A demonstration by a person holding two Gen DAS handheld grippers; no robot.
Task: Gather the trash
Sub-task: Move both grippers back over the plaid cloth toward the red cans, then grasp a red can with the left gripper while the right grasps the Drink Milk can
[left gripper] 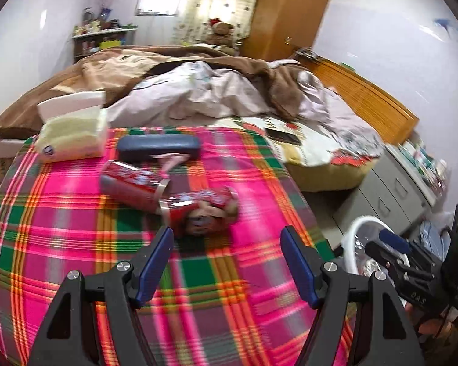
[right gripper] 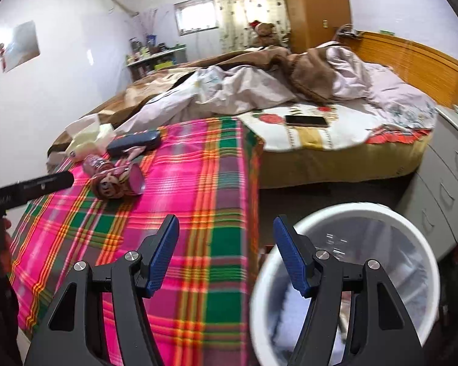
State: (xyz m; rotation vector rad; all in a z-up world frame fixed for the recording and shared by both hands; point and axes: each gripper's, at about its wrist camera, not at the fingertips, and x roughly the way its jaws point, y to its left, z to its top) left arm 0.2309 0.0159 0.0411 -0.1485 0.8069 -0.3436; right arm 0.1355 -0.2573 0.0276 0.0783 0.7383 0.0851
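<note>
1. Two crushed red cans [left gripper: 167, 192] lay touching on the plaid cloth [left gripper: 76, 244], near the blue case [left gripper: 158, 146].
2. The left gripper [left gripper: 227, 262] hung just short of them, jaws wide and empty.
3. The right gripper [right gripper: 225, 256] stood wide and empty beside the white bin [right gripper: 344, 280].
4. Likely step: reaching for a can; next, straddle the nearer one and close.

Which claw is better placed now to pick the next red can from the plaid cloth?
Probably the left claw: open, with the crushed red can just ahead. The right claw, also open, hangs at the white bin, away from the cans.
</note>
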